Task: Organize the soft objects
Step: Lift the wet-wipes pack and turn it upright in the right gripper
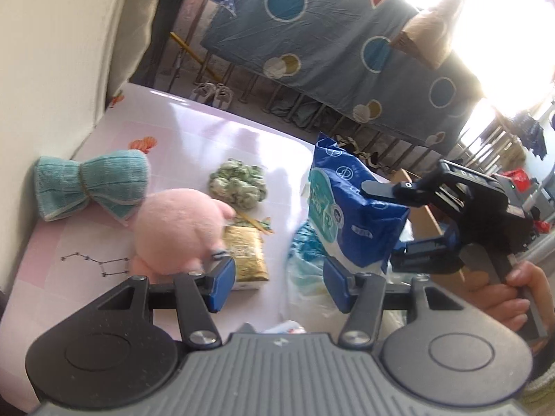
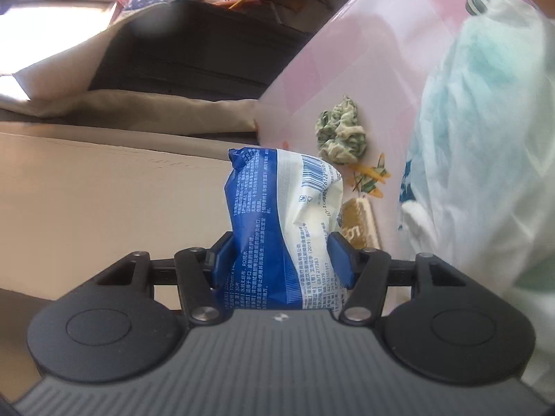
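Observation:
My right gripper [image 2: 281, 260] is shut on a blue and white wipes pack [image 2: 277, 222] and holds it above the pink table; the pack [image 1: 350, 208] and that gripper [image 1: 395, 222] also show in the left wrist view. My left gripper [image 1: 277, 280] is open and empty, low over the table. A pink plush toy [image 1: 180, 232] touches its left finger. A teal bow-shaped cloth [image 1: 93, 187], a green scrunchie [image 1: 239, 183] and a gold tissue pack [image 1: 246, 256] lie beyond. A translucent bag with teal contents [image 2: 485, 138] lies at the right.
A cream cushion or wall [image 1: 62, 52] borders the table [image 1: 194, 131] on the left. A bed with a blue circle-patterned cover [image 1: 329, 41] stands behind, with shoes [image 1: 215, 93] on the floor. A small green and orange paper piece [image 2: 373, 176] lies near the scrunchie [image 2: 341, 135].

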Action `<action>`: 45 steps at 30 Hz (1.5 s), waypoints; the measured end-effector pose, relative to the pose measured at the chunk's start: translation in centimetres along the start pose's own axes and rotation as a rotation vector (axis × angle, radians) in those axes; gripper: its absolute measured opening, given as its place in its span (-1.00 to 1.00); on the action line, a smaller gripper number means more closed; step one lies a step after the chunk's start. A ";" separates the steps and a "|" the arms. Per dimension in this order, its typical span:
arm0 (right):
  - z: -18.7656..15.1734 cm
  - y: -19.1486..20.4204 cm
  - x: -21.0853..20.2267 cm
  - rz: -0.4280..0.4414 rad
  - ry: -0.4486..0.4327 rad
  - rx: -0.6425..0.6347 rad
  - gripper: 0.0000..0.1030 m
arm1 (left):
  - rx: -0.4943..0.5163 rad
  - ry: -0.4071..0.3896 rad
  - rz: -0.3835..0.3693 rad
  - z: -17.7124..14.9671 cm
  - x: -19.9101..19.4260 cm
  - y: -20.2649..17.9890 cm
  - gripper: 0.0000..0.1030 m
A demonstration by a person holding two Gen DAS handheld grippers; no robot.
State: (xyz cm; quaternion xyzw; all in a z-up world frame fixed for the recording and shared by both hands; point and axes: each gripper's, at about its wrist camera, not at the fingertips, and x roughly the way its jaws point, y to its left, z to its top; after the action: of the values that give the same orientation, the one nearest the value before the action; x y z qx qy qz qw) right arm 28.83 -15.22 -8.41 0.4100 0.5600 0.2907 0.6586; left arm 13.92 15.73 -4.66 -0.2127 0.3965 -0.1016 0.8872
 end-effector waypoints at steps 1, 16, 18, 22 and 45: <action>-0.6 -0.4 -0.8 0.015 0.000 0.016 0.11 | 0.014 0.007 -0.003 -0.2 0.4 -0.8 0.10; -3.5 -3.7 -5.2 -0.130 -0.049 0.045 0.18 | 0.196 0.186 0.122 -2.2 8.5 -9.2 -0.02; -3.6 -2.6 -6.1 -0.174 -0.069 -0.018 0.18 | 0.210 0.184 0.134 -1.9 8.8 -9.6 -0.02; -3.4 -1.6 -8.4 -0.220 -0.110 -0.102 0.18 | 0.212 0.179 0.126 -1.2 9.3 -10.2 -0.02; 1.3 2.8 -4.0 -0.432 0.030 -0.585 -0.06 | 0.194 0.204 -0.047 -1.5 9.0 -10.2 0.15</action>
State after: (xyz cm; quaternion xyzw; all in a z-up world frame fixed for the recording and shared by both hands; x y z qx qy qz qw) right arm 29.47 -17.45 -3.97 0.0724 0.5363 0.2988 0.7860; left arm 18.68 3.09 -6.81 -0.1237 0.4679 -0.1811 0.8562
